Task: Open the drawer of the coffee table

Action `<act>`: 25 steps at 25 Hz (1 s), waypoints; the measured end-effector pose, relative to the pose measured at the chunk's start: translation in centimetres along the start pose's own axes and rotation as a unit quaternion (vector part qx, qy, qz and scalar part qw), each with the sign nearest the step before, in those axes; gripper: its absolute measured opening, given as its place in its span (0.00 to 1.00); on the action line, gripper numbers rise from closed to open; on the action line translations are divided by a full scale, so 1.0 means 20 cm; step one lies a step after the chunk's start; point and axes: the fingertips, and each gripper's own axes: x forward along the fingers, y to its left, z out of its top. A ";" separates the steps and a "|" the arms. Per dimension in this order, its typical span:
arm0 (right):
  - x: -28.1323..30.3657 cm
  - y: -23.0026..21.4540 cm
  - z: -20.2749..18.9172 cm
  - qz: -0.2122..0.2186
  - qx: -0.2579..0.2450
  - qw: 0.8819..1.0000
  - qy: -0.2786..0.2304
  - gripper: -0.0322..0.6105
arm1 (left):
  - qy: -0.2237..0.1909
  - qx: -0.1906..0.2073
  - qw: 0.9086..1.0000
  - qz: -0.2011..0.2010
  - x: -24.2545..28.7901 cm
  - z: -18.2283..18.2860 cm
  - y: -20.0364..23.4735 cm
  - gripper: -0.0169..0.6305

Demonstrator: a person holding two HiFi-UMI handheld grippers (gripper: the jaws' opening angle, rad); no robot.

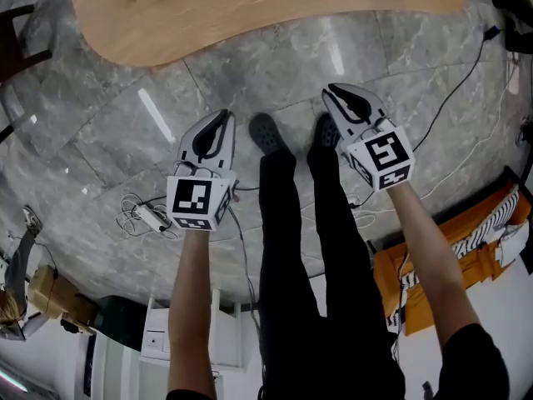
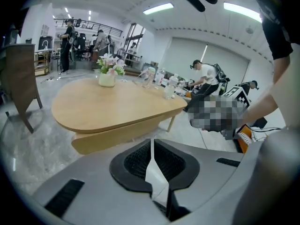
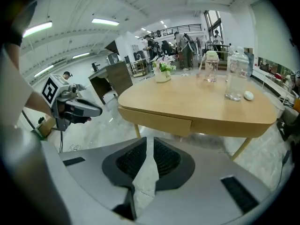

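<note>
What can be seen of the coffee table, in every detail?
The coffee table looks like pale wood, with a rounded, irregular top and thin slanted legs. Its drawer sits shut, flush under the top's edge. It stands upright on the grey stone-like floor. A vase of flowers and clear bottles stand on it.

The right gripper point(image 3: 149, 144) has its jaws together with nothing between them, facing the wooden coffee table point(image 3: 197, 104). The table's drawer point(image 3: 157, 118) sits flush. On top stand a flower pot point(image 3: 162, 74), clear bottles point(image 3: 236, 78) and perhaps a small white pebble point(image 3: 248, 95). The left gripper point(image 3: 96, 111) hangs at the left.
</note>
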 end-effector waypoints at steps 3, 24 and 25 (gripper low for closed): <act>0.10 -0.10 0.01 -0.010 -0.017 1.000 0.003 0.07 | 0.010 0.004 1.000 0.028 0.01 -0.06 0.16 0.05; 0.61 -0.54 -0.09 -0.110 -0.016 0.992 0.051 0.47 | 0.052 0.035 0.988 0.143 0.15 -0.28 0.87 0.53; 0.62 -0.55 -0.09 -0.113 -0.016 0.992 0.051 0.47 | 0.052 0.039 0.987 0.150 0.15 -0.28 0.89 0.56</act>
